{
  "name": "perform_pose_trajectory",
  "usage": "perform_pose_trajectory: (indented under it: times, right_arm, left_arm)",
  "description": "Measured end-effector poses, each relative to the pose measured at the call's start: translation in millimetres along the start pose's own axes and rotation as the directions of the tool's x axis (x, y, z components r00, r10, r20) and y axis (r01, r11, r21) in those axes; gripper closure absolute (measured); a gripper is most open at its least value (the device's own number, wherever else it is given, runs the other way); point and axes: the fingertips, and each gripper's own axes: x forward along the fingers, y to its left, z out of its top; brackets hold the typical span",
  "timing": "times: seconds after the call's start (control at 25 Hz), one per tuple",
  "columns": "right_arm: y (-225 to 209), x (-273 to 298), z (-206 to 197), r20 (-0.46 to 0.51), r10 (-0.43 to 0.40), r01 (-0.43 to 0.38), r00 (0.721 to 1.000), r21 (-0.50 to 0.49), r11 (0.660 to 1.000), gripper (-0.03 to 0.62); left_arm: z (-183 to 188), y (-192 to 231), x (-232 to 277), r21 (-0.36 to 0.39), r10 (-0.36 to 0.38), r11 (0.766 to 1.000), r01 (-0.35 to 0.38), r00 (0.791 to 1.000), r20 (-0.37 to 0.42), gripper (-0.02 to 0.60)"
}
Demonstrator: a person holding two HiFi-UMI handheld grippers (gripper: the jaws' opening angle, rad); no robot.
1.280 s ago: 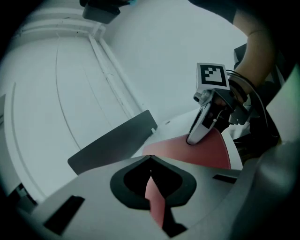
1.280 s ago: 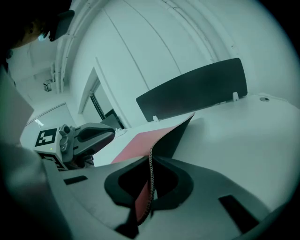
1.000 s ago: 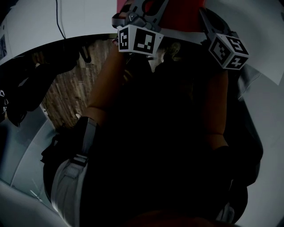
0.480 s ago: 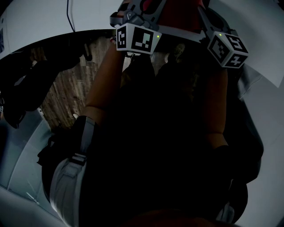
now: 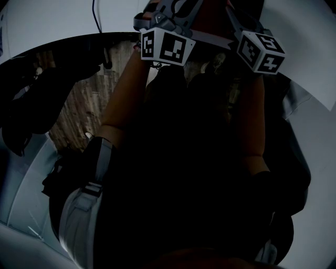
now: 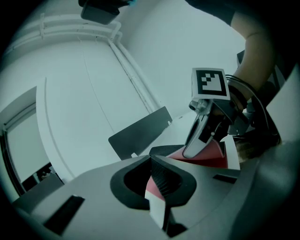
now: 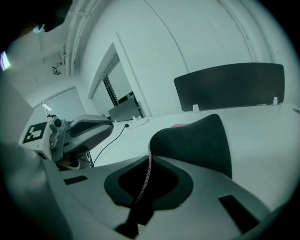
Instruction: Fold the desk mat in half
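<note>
Change since a second ago shows mainly in the head view: the marker cube (image 5: 261,51) on your right gripper (image 7: 149,161) has slid up and toward the left of the picture. It is now nearer the marker cube (image 5: 167,46) on your left gripper (image 6: 154,164), and it shows a different tilt. The thin cable (image 5: 97,16) on the white counter (image 7: 267,140) sits further right in that view than before. The dark mass between your arms looks the same, too dim to tell what it is.

Your left gripper's jaws are closed on the desk mat (image 6: 208,157), pinching an edge whose red face and pale border show between the pads. Your right gripper's jaws are likewise clamped on the mat, here on a dark edge with a line of stitching running up through the gap. The mat is lifted and spans between the two grippers over the counter. Its red face shows in the left gripper view, and its dark face curls up in front of the right gripper view.

Count: two grippers, each with one marker cube; one desk mat, held at two points; one cable in the head view. One dark divider panel (image 7: 229,86) stands on the counter in each gripper view, and you cannot tell whether it is the same panel
</note>
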Motion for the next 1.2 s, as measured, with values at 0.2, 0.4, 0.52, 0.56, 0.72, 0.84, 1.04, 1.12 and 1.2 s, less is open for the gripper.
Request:
perform_pose_trajectory:
  times: [0.2, 0.4, 0.52, 0.56, 0.72, 0.84, 1.04, 1.12, 1.2]
  right_arm:
    - [16.7, 36.0, -14.9, -0.075, -0.019, 0.019, 0.997, 0.002, 1.0, 0.554]
    - [30.8, 59.5, -22.2, -0.123, -0.022, 0.022, 0.992, -0.009, 1.0, 0.554]
    - [35.6, 69.8, -31.5, -0.154, -0.029, 0.027, 0.988, -0.011, 1.0, 0.554]
    - [36.2, 72.3, -35.0, -0.163, -0.033, 0.032, 0.986, -0.009, 0.999, 0.554]
    - [35.8, 74.2, -48.5, -0.199, -0.049, 0.053, 0.979, 0.011, 0.999, 0.554]
    - [31.5, 75.1, -49.5, -0.207, -0.058, 0.064, 0.977, 0.021, 0.998, 0.554]
    - [28.0, 75.3, -51.8, -0.213, -0.07, 0.078, 0.975, 0.025, 0.997, 0.554]
    - [28.8, 75.6, -51.4, -0.216, -0.069, 0.075, 0.974, 0.019, 0.997, 0.553]
    - [28.9, 77.4, -52.3, -0.219, -0.065, 0.07, 0.973, 0.016, 0.997, 0.553]
  left_arm:
    - [-22.2, 10.4, -12.5, -0.009, -0.009, 1.0, 0.009, 1.0, -0.012, 0.569]
    - [-41.9, 25.9, -21.7, -0.025, -0.004, 1.0, 0.004, 1.0, -0.019, 0.569]
    - [-48.6, 30.1, -23.0, -0.029, -0.009, 1.0, 0.009, 1.0, -0.016, 0.569]
    - [-50.2, 31.0, -23.0, -0.03, -0.011, 1.0, 0.01, 1.0, -0.013, 0.569]
    - [-53.7, 31.2, -25.0, -0.039, -0.021, 0.999, 0.021, 1.0, -0.013, 0.569]
    - [-53.6, 34.1, -22.3, -0.04, -0.022, 0.999, 0.022, 1.0, -0.008, 0.569]
    - [-50.2, 35.5, -18.3, -0.036, -0.026, 0.999, 0.026, 1.0, 0.001, 0.569]
    - [-48.1, 35.7, -17.2, -0.036, -0.026, 0.999, 0.026, 1.0, 0.001, 0.569]
    - [-49.3, 34.6, -16.0, -0.036, -0.026, 0.999, 0.026, 1.0, -0.002, 0.569]
